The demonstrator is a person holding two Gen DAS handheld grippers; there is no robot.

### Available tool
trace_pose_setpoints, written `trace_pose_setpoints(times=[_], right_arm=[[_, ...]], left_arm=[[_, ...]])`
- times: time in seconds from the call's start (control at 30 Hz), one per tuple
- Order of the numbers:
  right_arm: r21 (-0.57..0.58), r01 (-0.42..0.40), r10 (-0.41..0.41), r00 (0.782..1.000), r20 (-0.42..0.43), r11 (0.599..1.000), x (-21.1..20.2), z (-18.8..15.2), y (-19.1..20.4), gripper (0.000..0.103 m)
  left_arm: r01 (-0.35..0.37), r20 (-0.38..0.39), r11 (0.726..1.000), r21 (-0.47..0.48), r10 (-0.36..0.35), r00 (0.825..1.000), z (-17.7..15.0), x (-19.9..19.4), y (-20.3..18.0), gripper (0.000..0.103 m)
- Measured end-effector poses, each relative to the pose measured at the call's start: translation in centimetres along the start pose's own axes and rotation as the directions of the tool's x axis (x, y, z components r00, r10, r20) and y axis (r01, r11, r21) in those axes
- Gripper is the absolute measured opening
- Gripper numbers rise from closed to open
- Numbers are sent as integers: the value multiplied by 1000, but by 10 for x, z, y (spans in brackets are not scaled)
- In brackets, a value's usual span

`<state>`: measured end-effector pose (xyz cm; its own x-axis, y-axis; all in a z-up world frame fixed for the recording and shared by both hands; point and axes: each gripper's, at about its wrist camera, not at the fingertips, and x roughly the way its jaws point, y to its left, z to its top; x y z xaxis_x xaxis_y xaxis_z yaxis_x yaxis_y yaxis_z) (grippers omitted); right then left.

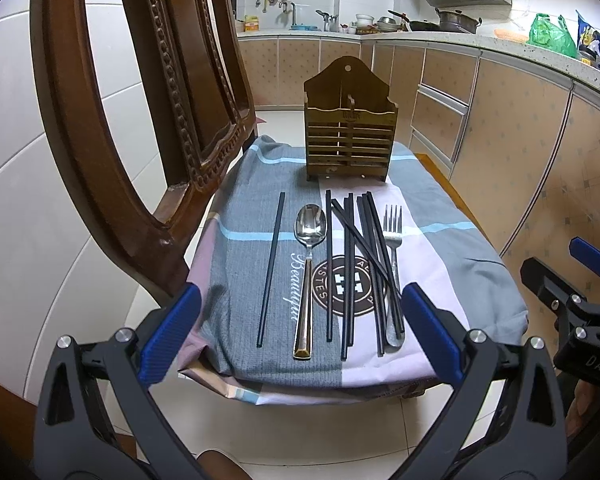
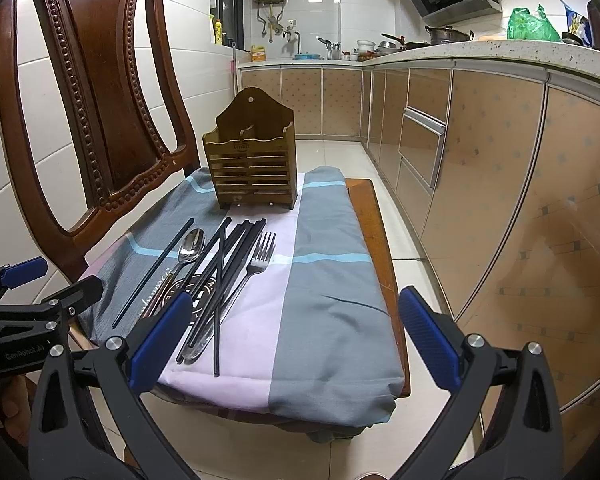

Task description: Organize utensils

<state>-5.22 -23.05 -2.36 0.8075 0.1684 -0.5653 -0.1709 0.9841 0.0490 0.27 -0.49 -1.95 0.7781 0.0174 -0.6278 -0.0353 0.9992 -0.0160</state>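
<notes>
Utensils (image 1: pixel 352 268) lie ahead of both parted, empty jaws.

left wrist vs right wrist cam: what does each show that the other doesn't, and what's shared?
Only the left wrist view: the open left gripper from its own camera, and the "Beautiful" lettering clear of any finger.

Only the right wrist view: the whole chair back, the yellow bottle on the sill, and the open right gripper from its own camera.

Both: the wooden holder, spoon, fork, black chopsticks, all lying untouched on the cloth.
</notes>
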Motion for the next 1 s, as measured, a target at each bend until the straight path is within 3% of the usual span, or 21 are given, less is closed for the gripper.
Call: trace_pose_setpoints(times=[0.5, 0.77, 1.0], right_arm=[[-12, -7, 7, 1000, -4, 1000, 2, -1, 3, 100], [-71, -55, 55, 998, -5, 996, 5, 6, 10, 99], [-98, -142, 132, 986, -103, 985, 42, 47, 25, 76]], left_arm=[[2, 1, 1000, 3, -2, 1000, -2, 0, -4, 99], [12, 4, 1000, -3, -12, 1000, -1, -2, -4, 99], [28, 20, 999, -37, -28, 999, 4, -6, 6, 99]])
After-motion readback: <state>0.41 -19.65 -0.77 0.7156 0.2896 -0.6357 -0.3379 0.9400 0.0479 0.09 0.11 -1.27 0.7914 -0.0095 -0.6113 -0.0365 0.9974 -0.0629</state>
